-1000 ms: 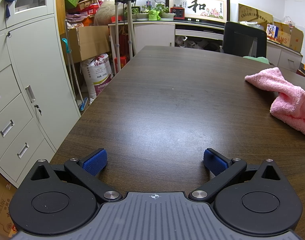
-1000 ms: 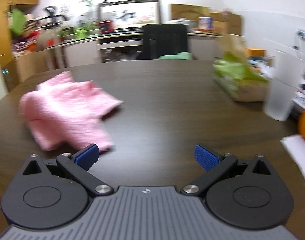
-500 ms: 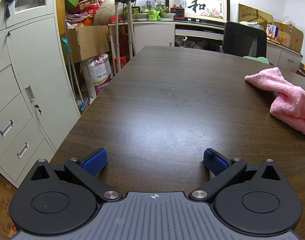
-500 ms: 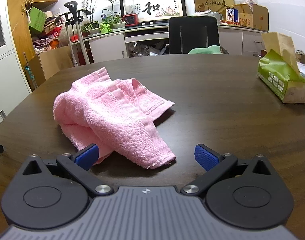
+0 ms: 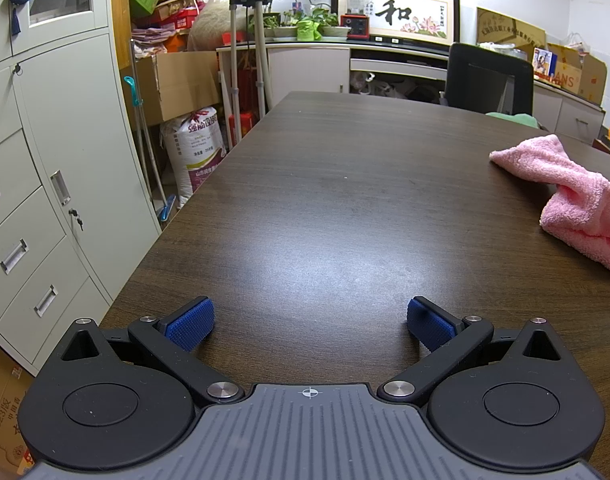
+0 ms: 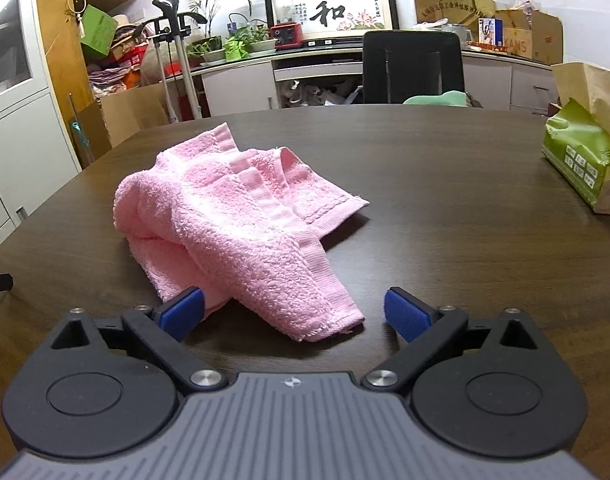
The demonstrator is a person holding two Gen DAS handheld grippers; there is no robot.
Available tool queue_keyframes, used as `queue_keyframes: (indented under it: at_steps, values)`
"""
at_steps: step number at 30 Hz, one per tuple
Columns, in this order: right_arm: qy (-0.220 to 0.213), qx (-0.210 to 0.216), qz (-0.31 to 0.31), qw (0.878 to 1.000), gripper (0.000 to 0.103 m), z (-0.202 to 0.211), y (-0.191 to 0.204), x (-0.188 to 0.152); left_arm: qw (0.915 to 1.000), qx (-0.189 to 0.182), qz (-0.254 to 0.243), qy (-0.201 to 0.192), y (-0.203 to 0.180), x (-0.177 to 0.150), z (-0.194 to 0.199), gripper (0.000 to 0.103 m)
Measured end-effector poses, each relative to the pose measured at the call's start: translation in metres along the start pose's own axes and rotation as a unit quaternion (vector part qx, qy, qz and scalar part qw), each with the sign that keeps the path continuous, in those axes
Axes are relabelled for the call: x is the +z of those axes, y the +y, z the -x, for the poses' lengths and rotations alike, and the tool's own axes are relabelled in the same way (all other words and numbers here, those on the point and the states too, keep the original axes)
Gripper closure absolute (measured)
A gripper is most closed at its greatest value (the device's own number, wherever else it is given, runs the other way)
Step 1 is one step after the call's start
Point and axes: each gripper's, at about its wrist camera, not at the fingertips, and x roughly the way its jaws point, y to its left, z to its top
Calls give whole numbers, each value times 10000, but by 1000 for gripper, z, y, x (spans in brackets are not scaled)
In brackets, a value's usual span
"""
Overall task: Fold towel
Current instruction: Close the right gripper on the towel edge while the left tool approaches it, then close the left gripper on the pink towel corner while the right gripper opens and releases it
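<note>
We are bringing our right gripper (image 6: 293,312) around the crumpled towel's (image 6: 241,224) near corner, jaws just narrowing but wide (left gripper (image 5: 309,322) idling wide), so grasping seems imminent.

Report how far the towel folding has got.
Nothing is folded yet: the pink towel lies crumpled in a heap on the dark wooden table. In hand: the right gripper sits at the towel's near corner, its jaws just narrowing, pads not yet pressing it. The left gripper is open over bare table, off to the side of the towel. Left: grasp, spread flat, then fold.
</note>
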Motion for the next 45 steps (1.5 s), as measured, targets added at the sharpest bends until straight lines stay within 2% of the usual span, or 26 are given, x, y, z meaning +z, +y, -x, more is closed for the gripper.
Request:
queue_keyframes:
  at_steps: [3, 5, 7, 9, 11, 16, 18, 21, 26, 30, 35, 39, 41, 45]
  values:
    - [50, 21, 179, 9998, 29, -2, 2, 1, 10000, 0, 0, 0, 0, 0, 0, 0]
    - [51, 17, 202, 9998, 32, -1, 2, 1, 10000, 0, 0, 0, 0, 0, 0, 0]
    - [42, 5, 231, 9997, 40, 0, 1, 1, 10000, 0, 0, 0, 0, 0, 0, 0]
    - [36, -20, 273, 9996, 55, 1, 1, 0, 10000, 0, 0, 0, 0, 0, 0, 0]
    - [33, -32, 320, 9995, 63, 2, 1, 0, 10000, 0, -1, -1, 0, 0, 0, 0]
    - [-13, -37, 529, 9986, 78, 6, 4, -3, 10000, 0, 0, -1, 0, 0, 0, 0]
    - [-123, -118, 631, 9979, 96, 10, 6, -3, 10000, 2, -2, -2, 0, 0, 0, 0]
    - [-201, -190, 657, 9975, 96, 13, 6, -2, 10000, 5, -8, -6, 0, 0, 0, 0]
    - [-203, -67, 649, 9977, 96, 18, 5, -1, 9999, -90, -82, 18, -5, 7, 1, 0]
    - [-211, 28, 1000, 9948, 96, 24, 14, -4, 9994, -184, -250, -167, -23, 29, 13, 0]
    - [-288, 272, 1335, 9903, 97, 37, 26, -7, 9980, -230, -506, -291, -62, 76, 22, 0]
    - [-421, 351, 1541, 9865, 97, 49, 30, -9, 9959, -469, -755, -196, -98, 113, 13, 0]
    - [-456, 464, 1658, 9840, 97, 53, 33, -10, 9939, -707, -841, -104, -116, 127, 4, 0]
    - [-356, 668, 1890, 9791, 97, 52, 41, -15, 9896, -1092, -931, 110, -154, 148, -19, 0]
